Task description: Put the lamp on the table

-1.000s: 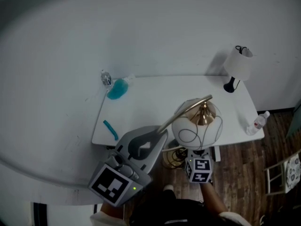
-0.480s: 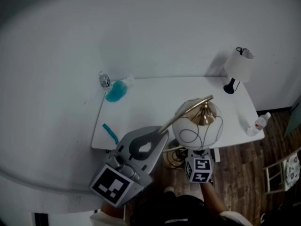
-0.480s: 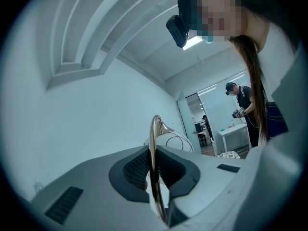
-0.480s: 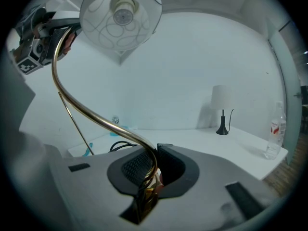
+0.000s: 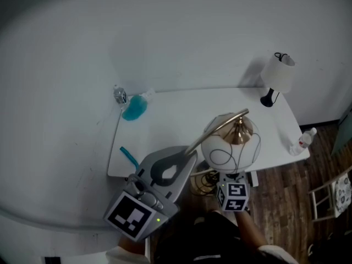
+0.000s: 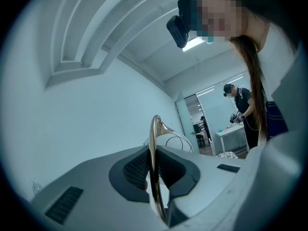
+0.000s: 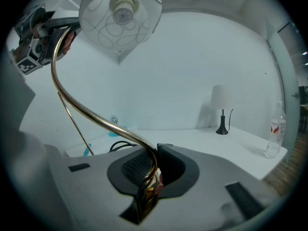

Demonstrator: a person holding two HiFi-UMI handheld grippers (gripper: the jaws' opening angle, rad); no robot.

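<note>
The lamp has a white globe shade (image 5: 230, 147) with a swirl pattern and a curved brass stem (image 5: 217, 128). I hold it in the air over the near edge of the white table (image 5: 176, 117). My left gripper (image 5: 186, 157) is shut on the stem high up, and the left gripper view shows the stem (image 6: 154, 172) pinched between the pads. My right gripper is shut on the stem's lower end (image 7: 153, 170). In the head view only its marker cube (image 5: 233, 196) shows, below the globe. The shade (image 7: 120, 18) hangs above in the right gripper view.
A small lamp (image 5: 276, 76) with a white shade stands at the table's far right corner. A water bottle (image 5: 304, 138) stands on the right edge, with a small bottle (image 5: 119, 95), a blue object (image 5: 135, 108) and a teal pen (image 5: 129, 154) at left. A chair (image 5: 333, 199) stands on the wood floor.
Both grippers keep their hold on the lamp in the same pose. The table and the things on it shift only slightly in the view.
</note>
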